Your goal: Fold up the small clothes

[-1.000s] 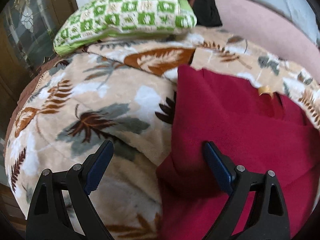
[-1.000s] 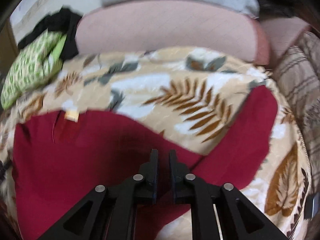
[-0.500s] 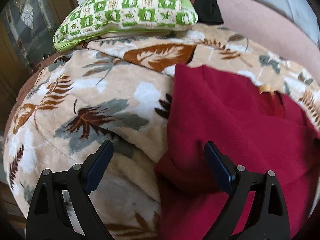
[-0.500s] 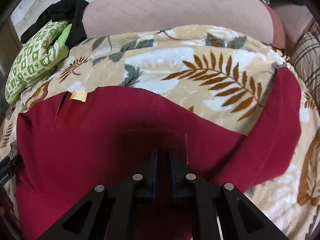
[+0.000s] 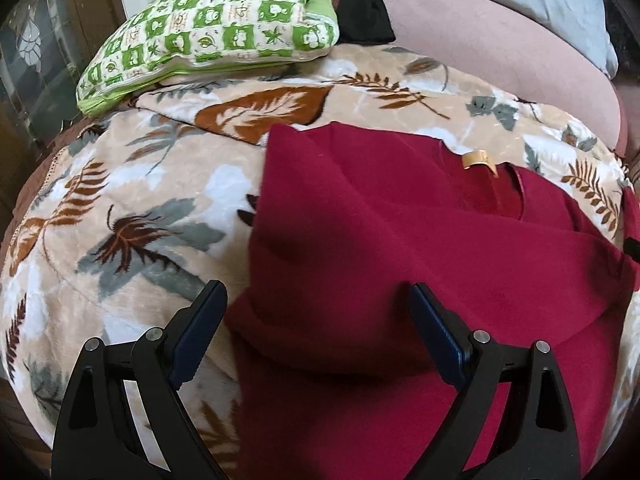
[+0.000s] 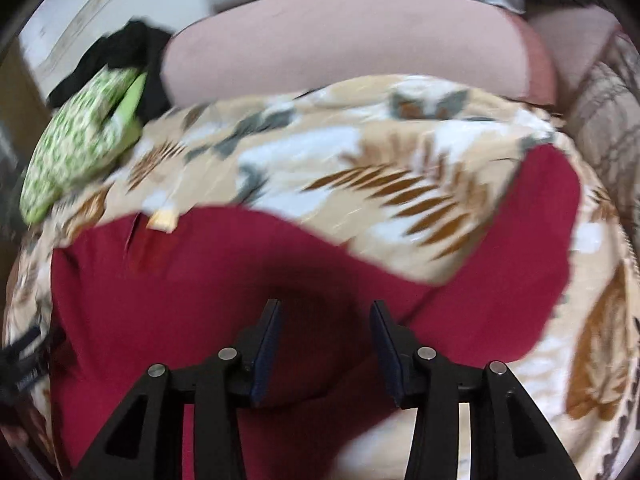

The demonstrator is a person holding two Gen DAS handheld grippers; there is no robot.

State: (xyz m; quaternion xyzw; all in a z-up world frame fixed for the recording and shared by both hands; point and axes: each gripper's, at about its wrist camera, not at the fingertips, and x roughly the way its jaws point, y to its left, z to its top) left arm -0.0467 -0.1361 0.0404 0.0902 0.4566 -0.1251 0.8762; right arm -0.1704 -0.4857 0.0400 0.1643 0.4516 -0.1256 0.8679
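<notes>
A dark red top (image 5: 400,248) lies spread on a beige leaf-print blanket (image 5: 132,208), its neck with a tan label (image 5: 476,159) toward the far side. My left gripper (image 5: 316,320) is open wide over the top's left edge, holding nothing. In the right wrist view the red top (image 6: 192,280) fills the near part, with one sleeve (image 6: 532,240) reaching up to the right. My right gripper (image 6: 325,334) is open just above the cloth, with nothing between its pads. This view is blurred.
A green and white checked pillow (image 5: 216,28) lies at the far left, with black cloth (image 5: 360,8) behind it. A pink cushion (image 5: 500,52) runs along the back. A striped brown fabric (image 6: 612,120) sits at the right.
My right gripper, shut on the red cloth before, has opened and let it go. The left gripper has stayed open and shifted slightly right over the top.
</notes>
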